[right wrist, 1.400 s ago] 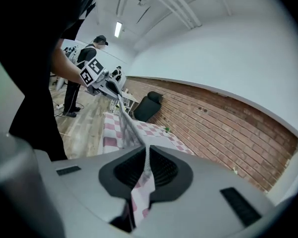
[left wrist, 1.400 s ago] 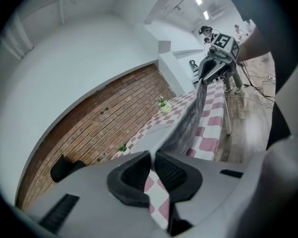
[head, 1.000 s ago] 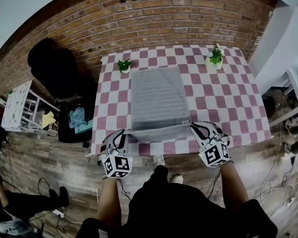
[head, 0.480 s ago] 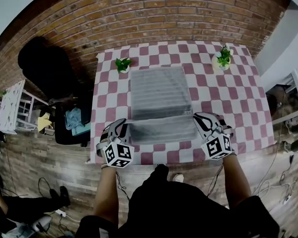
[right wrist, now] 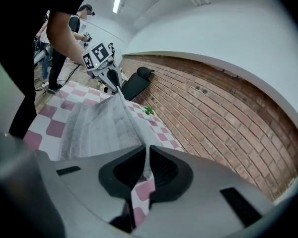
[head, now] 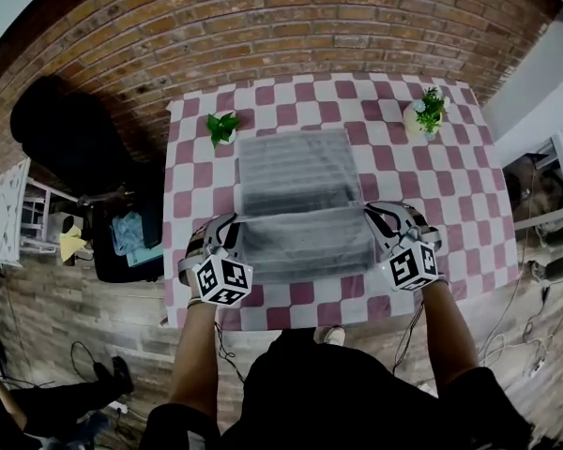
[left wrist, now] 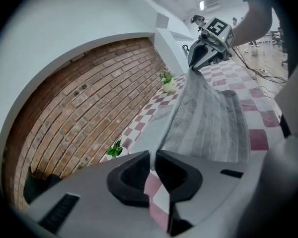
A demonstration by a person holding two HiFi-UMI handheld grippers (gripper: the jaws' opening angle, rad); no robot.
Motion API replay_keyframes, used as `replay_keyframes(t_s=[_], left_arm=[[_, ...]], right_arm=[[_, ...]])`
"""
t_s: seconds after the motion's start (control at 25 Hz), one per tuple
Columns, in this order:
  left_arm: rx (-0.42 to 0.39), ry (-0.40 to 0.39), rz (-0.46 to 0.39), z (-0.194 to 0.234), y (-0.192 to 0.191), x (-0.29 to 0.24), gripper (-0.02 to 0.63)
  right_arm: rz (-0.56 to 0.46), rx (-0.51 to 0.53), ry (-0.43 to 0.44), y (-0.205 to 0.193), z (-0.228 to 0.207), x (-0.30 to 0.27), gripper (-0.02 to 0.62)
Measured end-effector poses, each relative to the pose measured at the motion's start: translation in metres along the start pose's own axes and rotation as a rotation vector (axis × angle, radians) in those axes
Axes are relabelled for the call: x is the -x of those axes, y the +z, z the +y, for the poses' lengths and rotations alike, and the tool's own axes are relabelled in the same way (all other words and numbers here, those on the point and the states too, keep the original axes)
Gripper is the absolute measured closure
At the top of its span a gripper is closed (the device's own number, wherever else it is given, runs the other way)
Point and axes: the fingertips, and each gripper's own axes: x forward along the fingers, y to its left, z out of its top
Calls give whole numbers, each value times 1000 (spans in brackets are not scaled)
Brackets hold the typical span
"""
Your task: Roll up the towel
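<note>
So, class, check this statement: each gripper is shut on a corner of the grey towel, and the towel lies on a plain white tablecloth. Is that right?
Not quite. The tablecloth is not plain white: it is checked in red and white, as the head view shows. The rest holds: the left gripper and the right gripper are each shut on a corner of the grey towel.

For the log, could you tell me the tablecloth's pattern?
The tablecloth has pink-and-white checks; head view.

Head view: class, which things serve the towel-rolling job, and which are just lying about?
In the job: towel; left tool and right tool, each shut on a near towel corner; checked table.
Lying about: left potted plant; right potted plant; white rack on the floor.
</note>
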Motion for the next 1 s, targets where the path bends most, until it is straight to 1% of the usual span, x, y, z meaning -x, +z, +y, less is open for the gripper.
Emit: replay_keyframes(t_s=[0.12,0.24,0.32,0.52,0.72,0.84,1.0], left_arm=[[-6,-9,8,9,-1,-20,571],[11,-14,7,17,-1,-39,571],[5,-10,10,25,-3,-52,571],[-80,8,41,43,-8,-86,571],[-133,34,63,65,-11,-123,571],[-170,34,72,78,-12,-146,569],[-182,18,91,91,-16,-179,571]], right_arm=[[21,-11,9,0,-11,-16,572],[36,-2,10,-13,-17,-35,572],[46,2,7,-18,-21,-48,572],[73,6,-1,-26,-39,-86,572],[97,17,4,-37,-54,-127,572],[116,24,-2,-44,-66,-151,572],[141,45,-29,-52,-80,-180,572]])
